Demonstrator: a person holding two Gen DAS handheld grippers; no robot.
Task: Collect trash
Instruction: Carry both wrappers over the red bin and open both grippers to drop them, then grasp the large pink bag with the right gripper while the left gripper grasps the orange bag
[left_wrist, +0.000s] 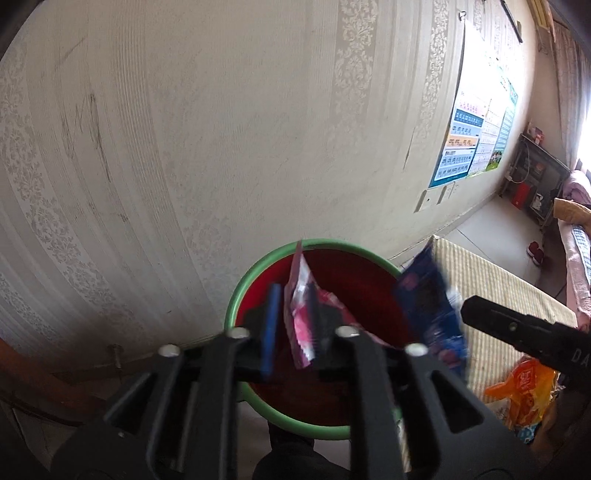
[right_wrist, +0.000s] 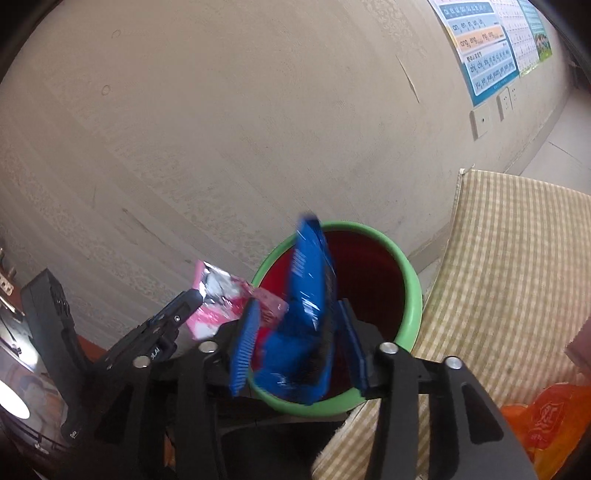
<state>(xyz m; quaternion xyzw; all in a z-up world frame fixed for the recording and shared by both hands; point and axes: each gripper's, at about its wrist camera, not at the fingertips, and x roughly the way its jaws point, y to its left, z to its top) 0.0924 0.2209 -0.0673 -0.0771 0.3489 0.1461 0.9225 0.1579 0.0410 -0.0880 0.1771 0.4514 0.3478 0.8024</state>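
Evidently release over bin (right_wrist: 415, 291): left tongs (left_wrist: 291, 325) parted, pink wrapper (left_wrist: 301, 325) loose between; right tongs (right_wrist: 299, 343) parted, blue wrapper (right_wrist: 310, 295) slipping binward.

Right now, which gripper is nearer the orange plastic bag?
Right. The right gripper, with the blue wrapper between its jaws, sits over the bin on the side where the orange plastic bag lies; the left gripper is on the bin's far side.
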